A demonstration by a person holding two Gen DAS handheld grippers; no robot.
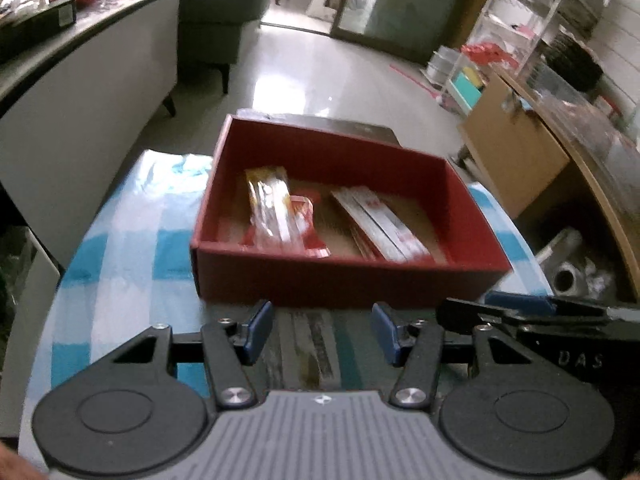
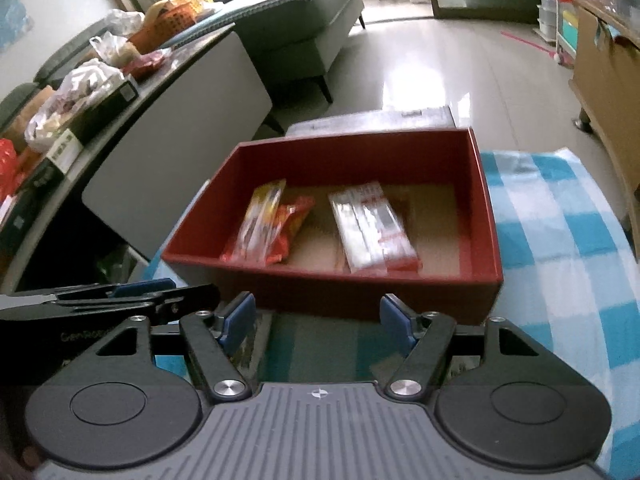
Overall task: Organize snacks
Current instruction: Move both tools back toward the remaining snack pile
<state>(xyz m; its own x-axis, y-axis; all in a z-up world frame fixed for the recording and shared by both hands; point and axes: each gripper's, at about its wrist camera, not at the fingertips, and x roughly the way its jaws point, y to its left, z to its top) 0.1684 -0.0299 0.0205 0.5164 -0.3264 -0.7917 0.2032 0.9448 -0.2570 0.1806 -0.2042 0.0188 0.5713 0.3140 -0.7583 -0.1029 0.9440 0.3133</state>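
A red open box (image 1: pixel 340 280) (image 2: pixel 340 288) stands on a blue-and-white checked cloth (image 1: pixel 120 240) (image 2: pixel 560 240). Inside it lie a yellow-and-clear packet (image 1: pixel 272 208) (image 2: pixel 260 216) over a red packet (image 1: pixel 306 228) (image 2: pixel 294 220), and to their right white-and-red packets (image 1: pixel 380 224) (image 2: pixel 372 228). My left gripper (image 1: pixel 323 332) hovers just in front of the box's near wall, jaws apart. My right gripper (image 2: pixel 318 324) hangs beside it, also apart and gripping nothing. Under both lies a dark green, blurred flat thing (image 1: pixel 312 348) (image 2: pixel 320 344); it touches neither gripper's pads. Each gripper shows side-on in the other's view (image 1: pixel 520 306) (image 2: pixel 132 290).
A dark flat lid or board (image 1: pixel 340 124) (image 2: pixel 380 118) sits behind the box. A long counter (image 2: pixel 180 92) loaded with bags and boxes runs along the left, with a grey sofa (image 2: pixel 304 20) beyond. A wooden table (image 1: pixel 532 152) stands to the right across shiny floor.
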